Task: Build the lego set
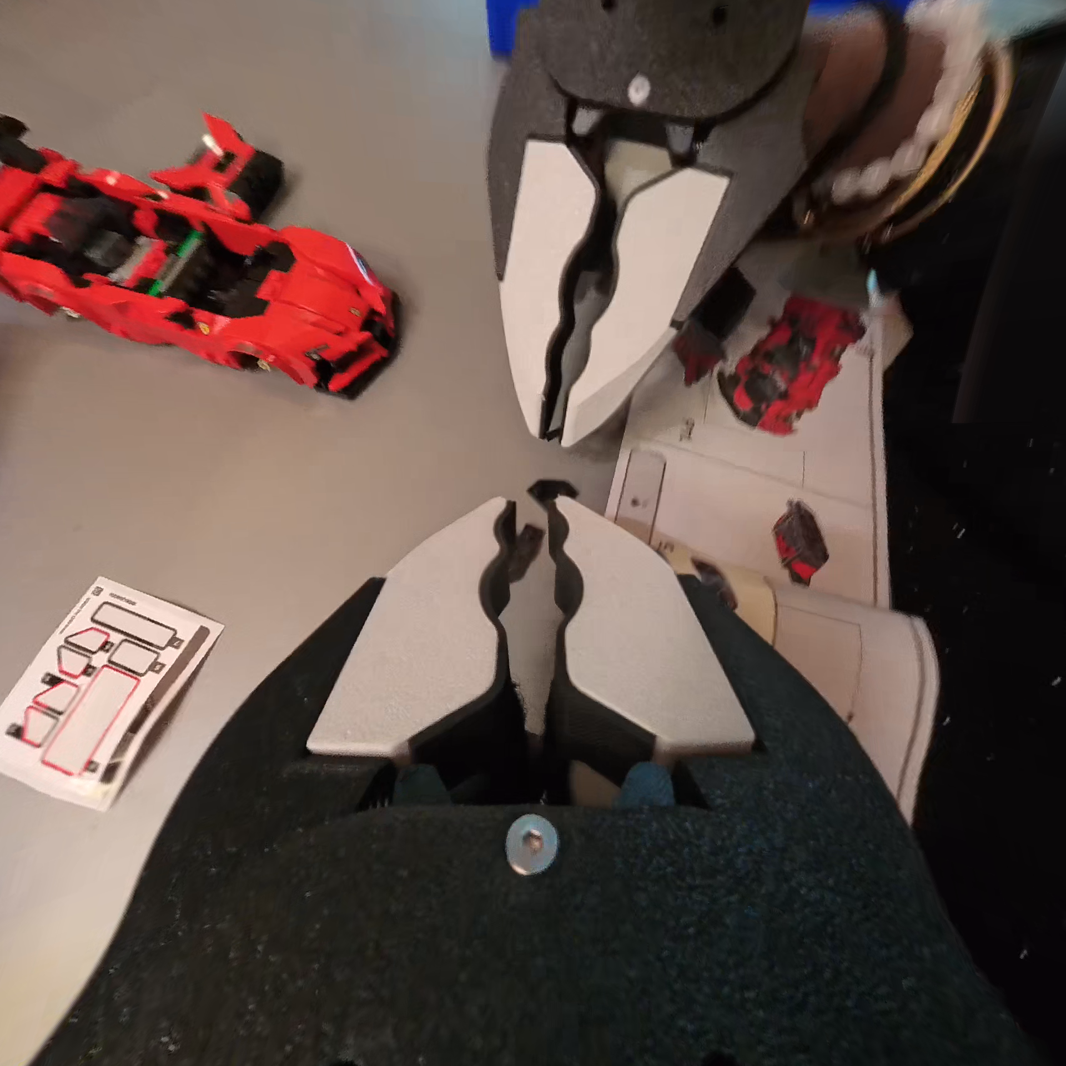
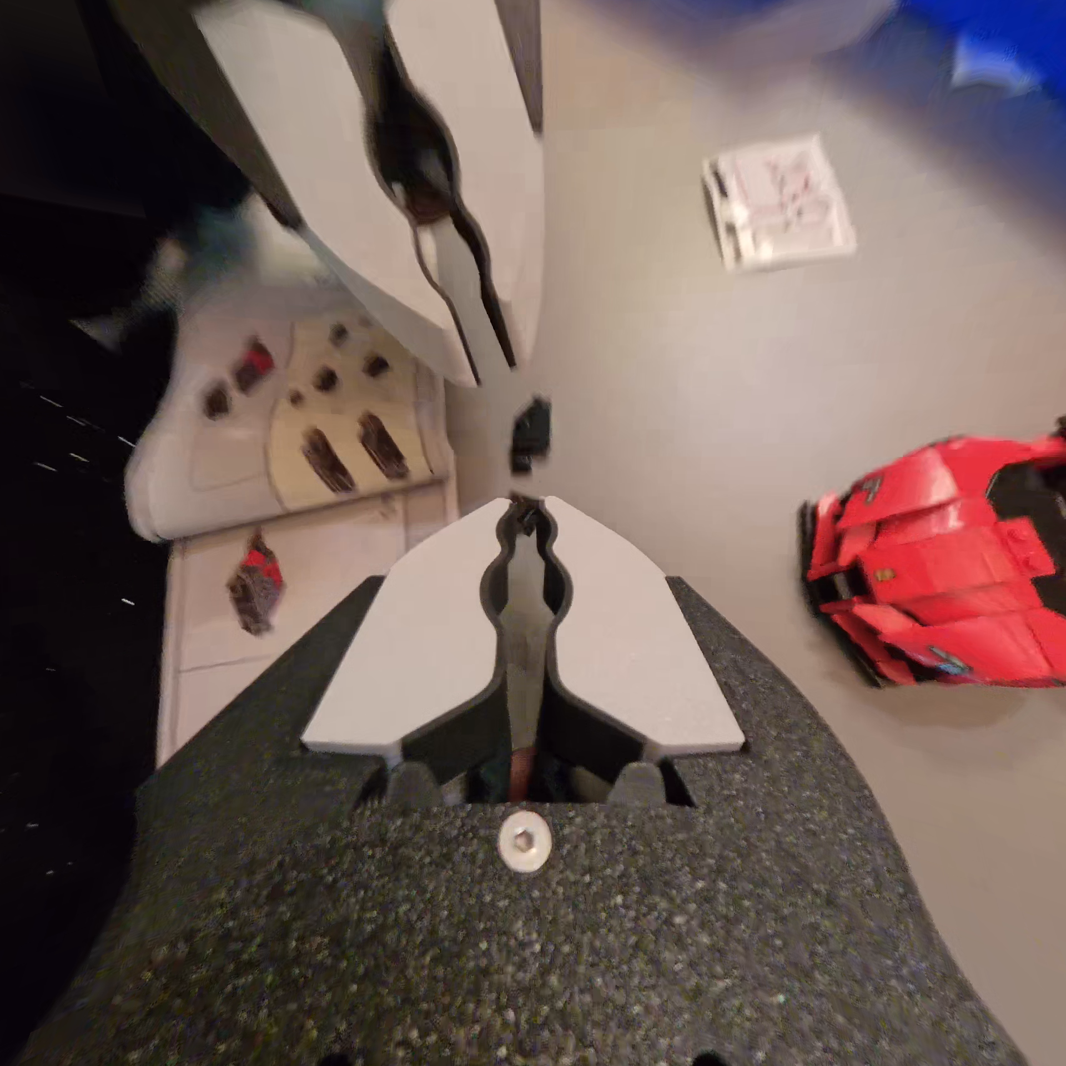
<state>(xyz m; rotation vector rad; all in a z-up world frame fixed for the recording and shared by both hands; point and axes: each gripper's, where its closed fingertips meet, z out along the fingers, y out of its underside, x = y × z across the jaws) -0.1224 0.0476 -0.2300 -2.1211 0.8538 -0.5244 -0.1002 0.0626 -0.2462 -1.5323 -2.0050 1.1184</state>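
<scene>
My left tongs [image 1: 530,507] pinch a small black piece [image 1: 528,545] at their tips. My right tongs [image 2: 528,507], tip to tip with them, also seem nearly shut on a black bit. The red car [image 1: 190,271] lies on the table [image 1: 288,490], well off to the left tongs' left, nose toward me.

Grey table [image 1: 288,473]; blue bin [image 2: 980,57] at far edge (blurred); dark floor [image 1: 980,865] beside
</scene>
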